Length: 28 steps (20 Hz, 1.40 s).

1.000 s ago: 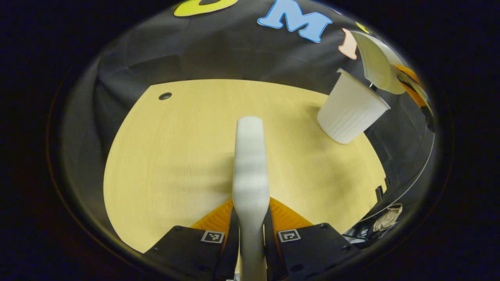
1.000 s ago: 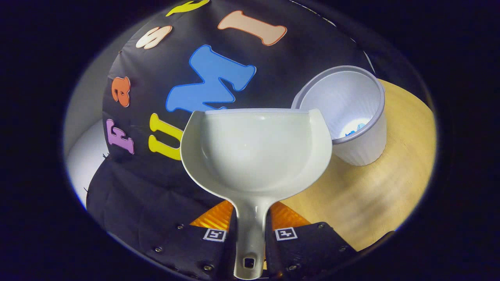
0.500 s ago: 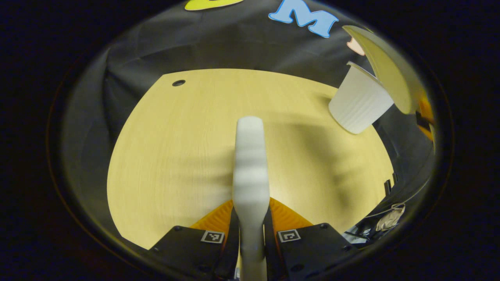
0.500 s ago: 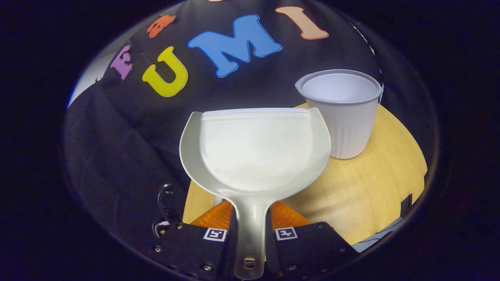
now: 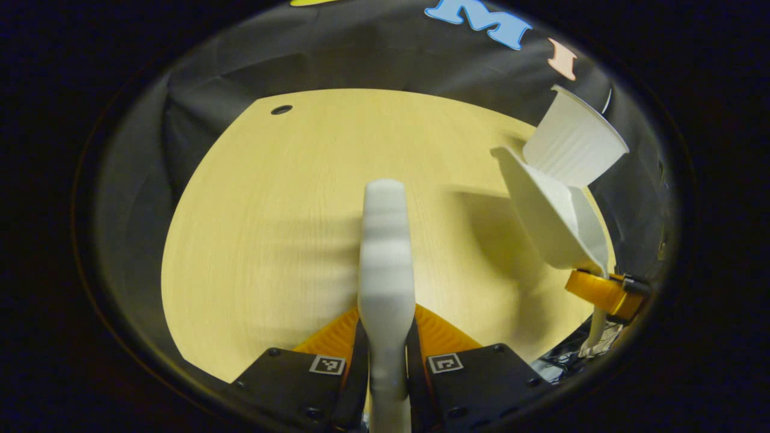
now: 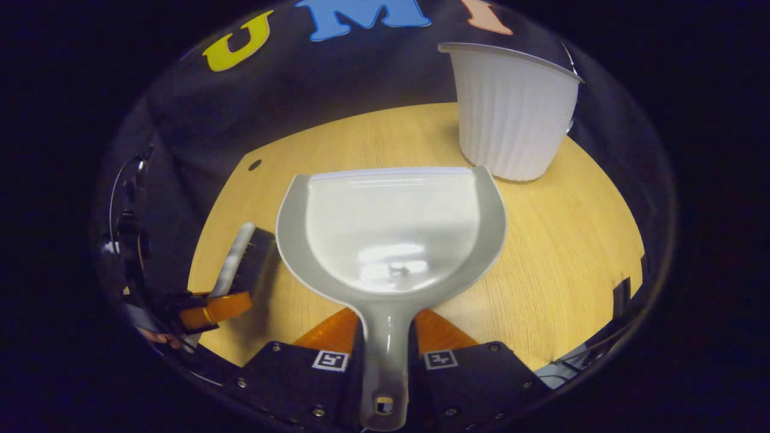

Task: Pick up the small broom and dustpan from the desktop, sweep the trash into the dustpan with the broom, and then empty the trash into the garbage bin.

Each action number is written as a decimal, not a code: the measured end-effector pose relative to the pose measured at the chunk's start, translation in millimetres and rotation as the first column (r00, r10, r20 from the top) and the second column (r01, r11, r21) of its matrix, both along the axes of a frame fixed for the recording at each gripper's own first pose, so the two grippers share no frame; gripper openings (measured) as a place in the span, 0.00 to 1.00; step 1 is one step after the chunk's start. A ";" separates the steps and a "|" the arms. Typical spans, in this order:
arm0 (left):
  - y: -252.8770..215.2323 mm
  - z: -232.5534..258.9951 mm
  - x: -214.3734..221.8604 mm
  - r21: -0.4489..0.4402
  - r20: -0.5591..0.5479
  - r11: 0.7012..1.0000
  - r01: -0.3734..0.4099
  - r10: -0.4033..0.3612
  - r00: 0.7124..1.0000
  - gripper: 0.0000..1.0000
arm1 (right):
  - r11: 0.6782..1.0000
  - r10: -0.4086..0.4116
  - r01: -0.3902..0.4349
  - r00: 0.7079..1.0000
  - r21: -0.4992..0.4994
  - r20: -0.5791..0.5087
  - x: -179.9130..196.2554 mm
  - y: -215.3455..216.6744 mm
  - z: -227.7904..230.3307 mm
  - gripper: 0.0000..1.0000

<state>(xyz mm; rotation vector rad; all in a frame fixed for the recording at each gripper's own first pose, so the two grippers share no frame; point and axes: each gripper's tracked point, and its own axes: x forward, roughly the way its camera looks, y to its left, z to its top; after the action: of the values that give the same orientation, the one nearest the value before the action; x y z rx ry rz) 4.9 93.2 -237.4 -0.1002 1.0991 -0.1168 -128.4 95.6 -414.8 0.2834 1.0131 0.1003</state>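
Observation:
My left gripper [image 5: 386, 355] is shut on the small white broom [image 5: 385, 252], whose back runs forward above the wooden desktop [image 5: 283, 210]. In the right gripper view that broom [image 6: 240, 264] shows its dark bristles at lower left, with the left gripper [image 6: 213, 307] holding it. My right gripper [image 6: 385, 361] is shut on the handle of the pale dustpan [image 6: 391, 231], which is held level over the table and looks bare inside. The dustpan [image 5: 550, 219] also shows at the right of the left gripper view, tilted, with the right gripper [image 5: 607, 291] below it. The white ribbed bin [image 6: 511, 111] stands upright beyond the pan.
The white bin [image 5: 574, 144] sits near the desktop's far right edge. A small dark hole [image 5: 281, 110] marks the far left of the table. Black cloth walls close in behind the desktop. Cables and a crumpled scrap [image 5: 601, 340] lie past the table's right edge.
My right gripper has swung the dustpan away from above the bin and down to level over the desktop. The bin, seen from above before, now stands beyond the pan. The broom has barely moved.

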 end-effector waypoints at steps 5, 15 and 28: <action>2.6 -9.2 -4.2 0.014 -0.020 1.000 -0.020 0.020 1.000 0.36 | 0.999 0.002 -0.002 1.000 -0.037 -0.006 -4.3 2.5 -10.5 0.31; 1.2 -1.5 8.4 0.036 -0.029 0.999 -0.017 0.019 0.999 0.36 | 0.998 0.023 -0.026 0.999 -0.063 -0.042 -6.1 1.5 -13.0 0.31; 12.5 17.4 -0.8 0.068 0.003 0.997 -0.040 0.040 0.999 0.43 | 0.998 0.047 -0.050 0.997 -0.049 -0.065 -7.9 -3.1 -5.7 0.35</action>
<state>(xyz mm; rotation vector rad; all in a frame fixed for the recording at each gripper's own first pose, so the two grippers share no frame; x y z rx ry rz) 4.1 105.7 -220.0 -0.0607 1.0976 -0.0432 -136.3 92.5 -420.5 0.2174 1.0843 0.1099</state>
